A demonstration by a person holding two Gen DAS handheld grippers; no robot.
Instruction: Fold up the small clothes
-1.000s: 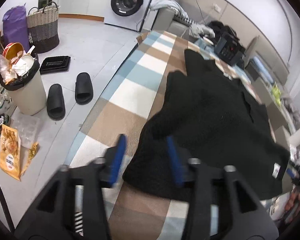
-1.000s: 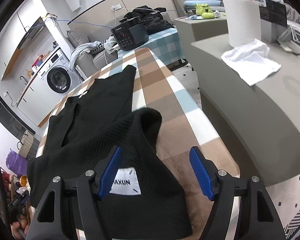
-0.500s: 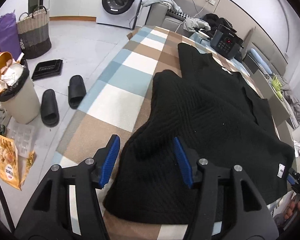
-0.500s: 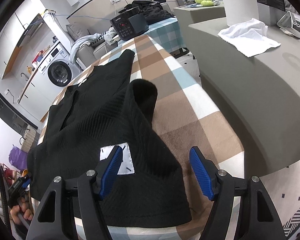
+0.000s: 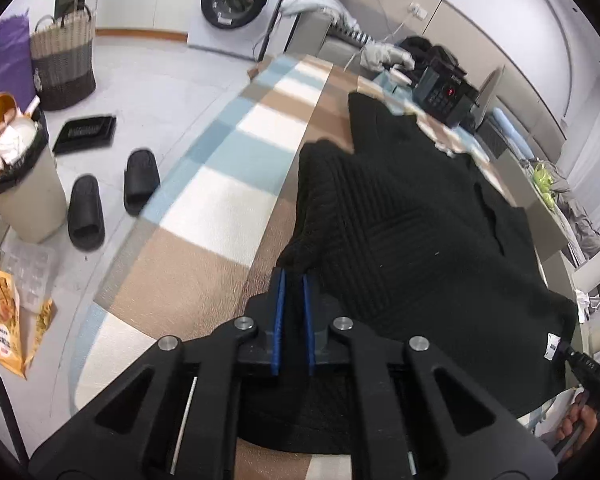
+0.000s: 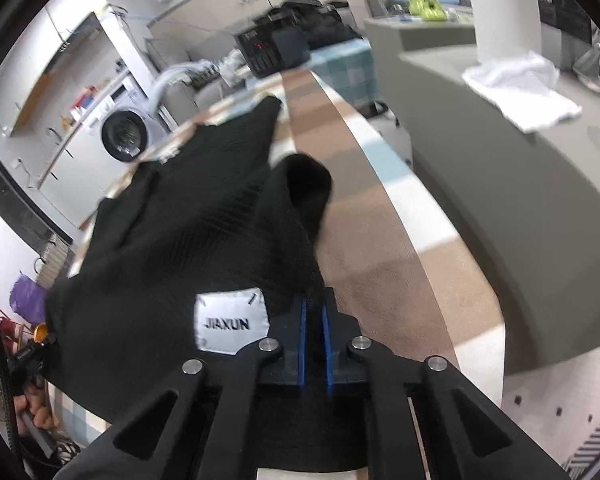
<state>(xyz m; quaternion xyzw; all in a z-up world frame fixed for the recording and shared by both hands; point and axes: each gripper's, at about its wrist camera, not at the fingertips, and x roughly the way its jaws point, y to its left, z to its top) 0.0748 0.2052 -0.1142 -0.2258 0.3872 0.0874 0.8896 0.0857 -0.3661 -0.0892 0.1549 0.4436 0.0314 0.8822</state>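
A black knit sweater [image 5: 400, 220] lies spread on the checked tablecloth [image 5: 220, 208], one sleeve folded back over it. My left gripper [image 5: 293, 274] is closing on the sweater's near left edge, and black fabric is pinched between its blue pads. In the right wrist view the same sweater [image 6: 180, 220] shows a white JIAXUN label [image 6: 232, 326] near the hem. My right gripper [image 6: 314, 300] is closing on the hem just right of that label, with fabric between its pads. The cloth held in both jaws is bunched and slightly raised.
Left of the table stand a full waste bin [image 5: 20, 184], black slippers [image 5: 112, 196], a woven basket [image 5: 62, 64] and a washing machine [image 5: 236, 0]. A black device [image 5: 444, 96] sits at the far end. A grey counter [image 6: 520, 200] with a white cloth [image 6: 524, 92] runs along the right.
Both grippers stood open over the sweater's near edge and have now closed on it. The left gripper moved forward onto the fabric; the right stayed in place.
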